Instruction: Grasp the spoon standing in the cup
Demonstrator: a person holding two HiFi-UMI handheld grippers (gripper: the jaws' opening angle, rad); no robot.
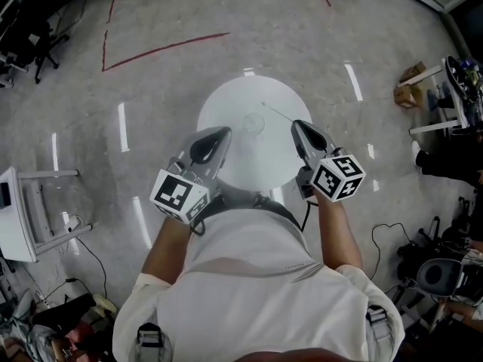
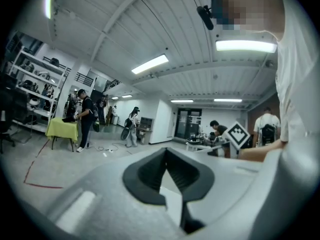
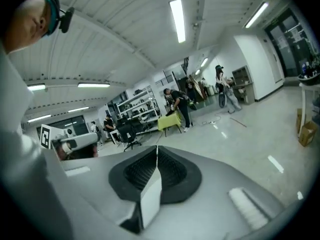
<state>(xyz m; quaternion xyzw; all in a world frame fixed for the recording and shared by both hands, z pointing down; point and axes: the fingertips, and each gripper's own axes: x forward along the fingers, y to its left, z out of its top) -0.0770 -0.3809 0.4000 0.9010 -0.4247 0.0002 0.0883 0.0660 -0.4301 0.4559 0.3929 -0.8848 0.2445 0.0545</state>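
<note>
A clear cup (image 1: 253,123) stands near the middle of the round white table (image 1: 226,104). A thin spoon (image 1: 276,111) shows as a slim line running from the cup toward the right. My left gripper (image 1: 223,133) hovers over the table's near left, its tip just left of the cup. My right gripper (image 1: 296,125) is over the near right, with its tip close to the spoon's right end. Both gripper views point up at the ceiling and room, and neither shows the cup or spoon. The left gripper (image 2: 165,150) and right gripper (image 3: 157,148) have their jaws together on nothing.
Red tape lines (image 1: 162,49) mark the grey floor beyond the table. A white stand (image 1: 19,213) is at the left. Cardboard boxes (image 1: 410,89) and a rack (image 1: 456,89) are at the right, and cables (image 1: 389,236) lie on the floor. Several people stand far off (image 2: 85,119).
</note>
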